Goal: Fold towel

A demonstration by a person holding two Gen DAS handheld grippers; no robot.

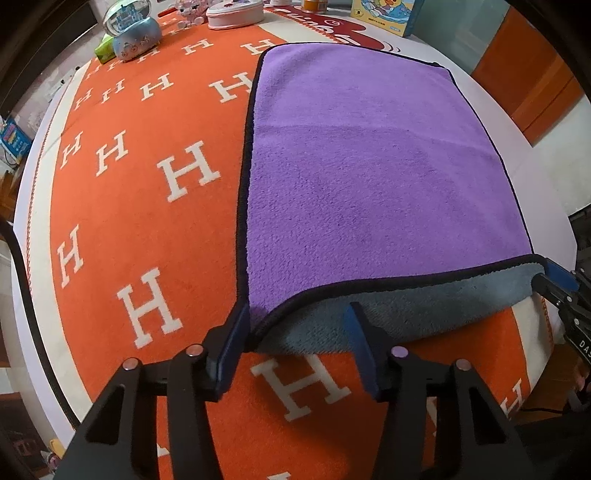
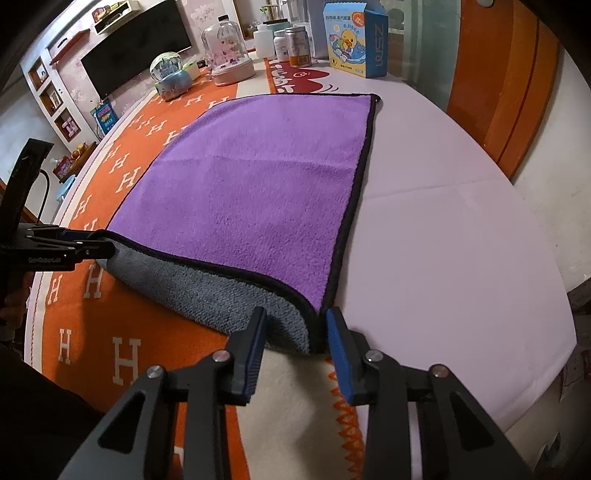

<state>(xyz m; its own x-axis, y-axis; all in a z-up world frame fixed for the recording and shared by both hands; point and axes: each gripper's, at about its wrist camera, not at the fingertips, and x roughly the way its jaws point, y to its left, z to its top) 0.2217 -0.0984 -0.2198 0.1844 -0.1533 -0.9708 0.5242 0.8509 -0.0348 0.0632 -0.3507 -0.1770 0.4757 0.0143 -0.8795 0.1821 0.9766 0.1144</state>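
A purple towel [image 1: 369, 162] with a grey underside and black hem lies on the orange blanket; it also shows in the right wrist view [image 2: 258, 184]. Its near edge is lifted and curls, showing grey. My left gripper [image 1: 299, 325] is open, its fingers standing either side of the near left corner. My right gripper [image 2: 295, 332] is open, its fingers either side of the near right corner. The right gripper shows at the right edge of the left wrist view [image 1: 554, 284]. The left gripper shows at the left of the right wrist view [image 2: 92, 247].
An orange blanket [image 1: 147, 221] with white H letters covers the table. At the far edge stand a snow globe [image 1: 129, 29], a round tin [image 1: 232, 14], a blue duck carton [image 2: 354, 37], jars [image 2: 295, 44] and a glass dome [image 2: 229, 51]. White tablecloth [image 2: 461, 240] lies right of the towel.
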